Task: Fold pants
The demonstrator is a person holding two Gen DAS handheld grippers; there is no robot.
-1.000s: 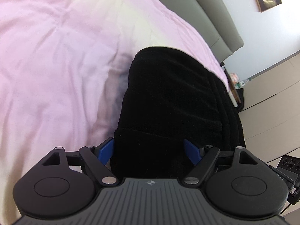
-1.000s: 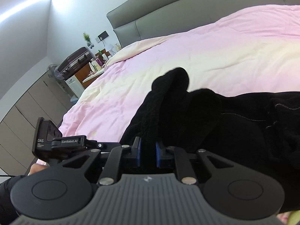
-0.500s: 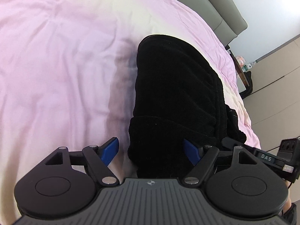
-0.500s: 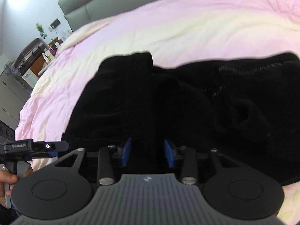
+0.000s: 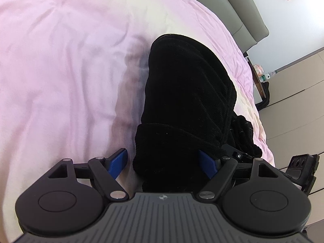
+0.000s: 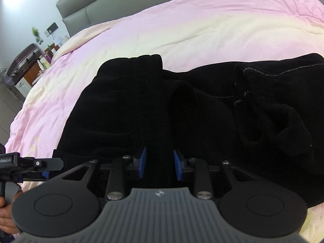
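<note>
The left tool (image 5: 163,163) is spread wide, its blue fingers (image 5: 118,163) well apart. The right tool (image 6: 159,163) is part open, its fingers (image 6: 141,162) nearer together.

The left gripper (image 5: 163,163) has blue fingertip pads (image 5: 118,163), black linkage arms and silver screws. Its grey body is ribbed. The right gripper (image 6: 159,165) looks alike.
</note>
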